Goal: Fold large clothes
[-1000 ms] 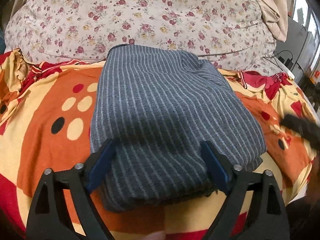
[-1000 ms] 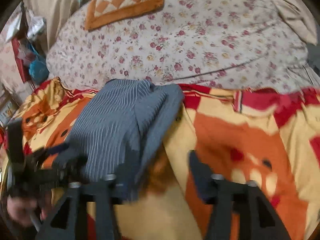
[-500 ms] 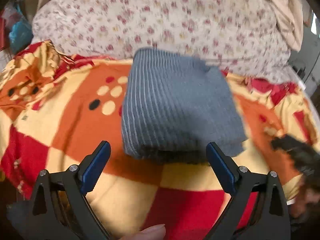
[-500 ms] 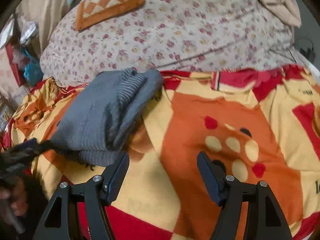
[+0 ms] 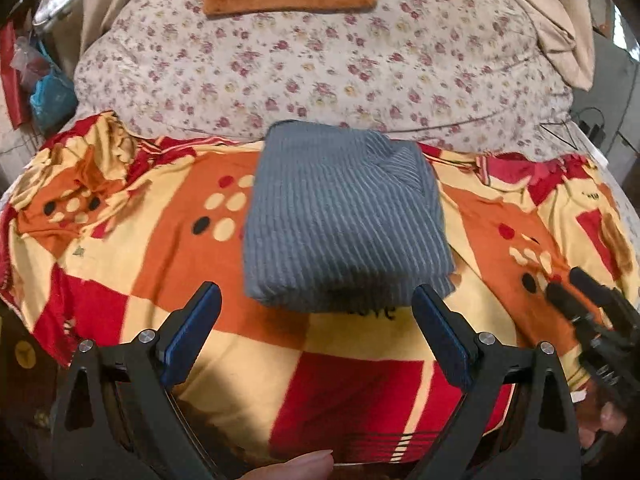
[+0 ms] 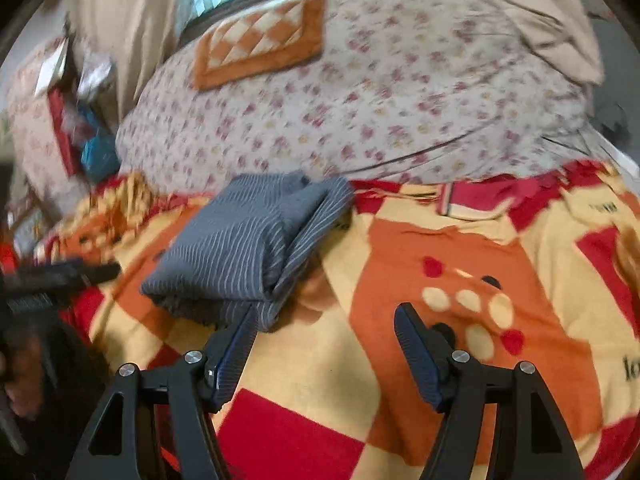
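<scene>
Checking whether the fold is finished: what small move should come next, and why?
Probably tuck in the loose flap with the right gripper. The grey striped garment lies folded in a compact bundle on the patterned blanket, but the right wrist view shows a flap spilling off its right side. Both the right and the left gripper are open and empty.

Blanket (image 5: 360, 392) bare either side of folded striped garment (image 5: 344, 216); floral quilt (image 5: 320, 64) mound blocks behind.

**Cam setup**

Both wrist cams look fwd and steeply down, close over the blanket (image 5: 360, 336). L cam faces the garment (image 5: 344, 216) head-on; R cam sits further right, seeing it (image 6: 248, 252) obliquely. Shared: garment, blanket, quilt (image 5: 320, 64).
</scene>
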`<state>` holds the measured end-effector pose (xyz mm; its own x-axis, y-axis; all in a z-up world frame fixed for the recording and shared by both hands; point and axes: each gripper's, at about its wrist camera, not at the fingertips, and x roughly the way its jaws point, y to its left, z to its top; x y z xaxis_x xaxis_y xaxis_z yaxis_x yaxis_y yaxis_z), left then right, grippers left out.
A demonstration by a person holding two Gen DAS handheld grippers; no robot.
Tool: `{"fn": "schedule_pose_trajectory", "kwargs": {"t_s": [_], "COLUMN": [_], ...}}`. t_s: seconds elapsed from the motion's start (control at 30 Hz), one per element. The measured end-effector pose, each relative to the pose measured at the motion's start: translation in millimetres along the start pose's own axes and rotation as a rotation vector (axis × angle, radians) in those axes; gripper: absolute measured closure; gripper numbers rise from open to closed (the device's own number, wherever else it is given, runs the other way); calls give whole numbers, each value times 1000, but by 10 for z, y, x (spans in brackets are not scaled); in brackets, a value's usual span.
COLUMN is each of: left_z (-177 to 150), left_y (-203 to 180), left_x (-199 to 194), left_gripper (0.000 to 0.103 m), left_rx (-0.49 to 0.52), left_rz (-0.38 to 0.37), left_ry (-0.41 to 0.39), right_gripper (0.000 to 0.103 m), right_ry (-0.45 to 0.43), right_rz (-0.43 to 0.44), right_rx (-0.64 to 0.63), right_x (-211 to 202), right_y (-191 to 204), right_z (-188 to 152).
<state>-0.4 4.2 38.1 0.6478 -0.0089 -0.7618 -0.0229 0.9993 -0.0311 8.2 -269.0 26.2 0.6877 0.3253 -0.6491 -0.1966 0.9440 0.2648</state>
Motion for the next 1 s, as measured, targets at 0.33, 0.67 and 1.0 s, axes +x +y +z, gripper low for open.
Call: {"fn": "schedule_pose_trajectory", "kwargs": {"t_s": [0.33,0.67,1.0], "left_z": [-189,-298,-313], "left_y": [102,331,394], "left_x": [231,462,606], "left_gripper": [7,7,7], "left_rx": [35,15,-10], "left_rz": [3,-13,-58], "left_ry": [19,19,47], "right_gripper": [34,33,33], "right_ry": [-56,-50,-20], "right_rz": [-24,-62,-85], "right_rx": [-5,-143,-168], "right_x": [-105,184,422], "right_y": [162,655,752], "right_z": [-24,-32,-32]}}
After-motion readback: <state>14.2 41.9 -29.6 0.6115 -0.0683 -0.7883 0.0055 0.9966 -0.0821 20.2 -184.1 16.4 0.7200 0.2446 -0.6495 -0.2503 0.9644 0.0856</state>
